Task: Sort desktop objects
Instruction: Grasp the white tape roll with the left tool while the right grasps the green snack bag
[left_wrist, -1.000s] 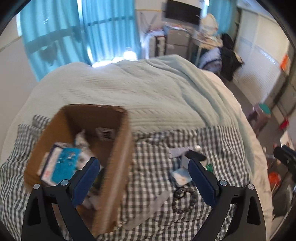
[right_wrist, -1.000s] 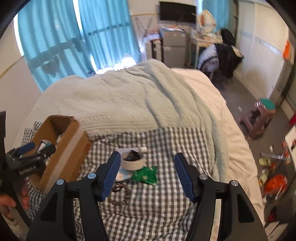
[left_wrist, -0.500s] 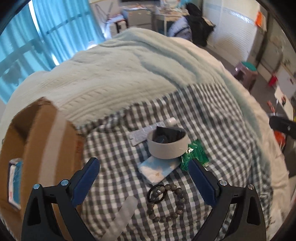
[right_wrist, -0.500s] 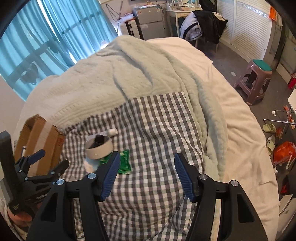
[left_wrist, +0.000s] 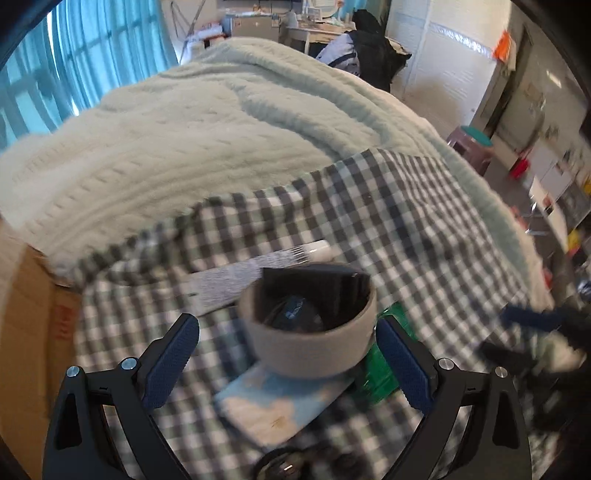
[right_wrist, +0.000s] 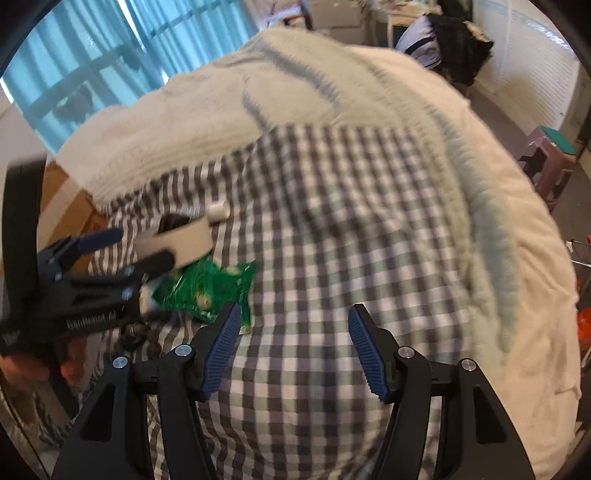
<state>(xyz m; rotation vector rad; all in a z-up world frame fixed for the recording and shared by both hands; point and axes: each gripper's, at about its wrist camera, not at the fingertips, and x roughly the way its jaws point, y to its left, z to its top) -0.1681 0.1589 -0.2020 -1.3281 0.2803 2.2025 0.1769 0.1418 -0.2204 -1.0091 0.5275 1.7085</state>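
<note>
Having dropped from the box (left_wrist: 29, 332), both wide grippers, left (left_wrist: 288, 354) and right (right_wrist: 291, 347), now flank the tape roll (left_wrist: 310, 350).

The left hand-held gripper (left_wrist: 286, 356), black-framed with two blue ribbed pads, points steeply downward with its jaws spread wide, the pads clear of anything between them. Seen from the right wrist view, this left hand-held gripper (right_wrist: 129, 251) reaches in from the left edge, and part of the person's hand (right_wrist: 22, 363) grips its black handle low at that edge. The right hand-held gripper (right_wrist: 291, 350), of the same black-and-blue build, also tilts downward, jaws apart and holding nothing.
</note>
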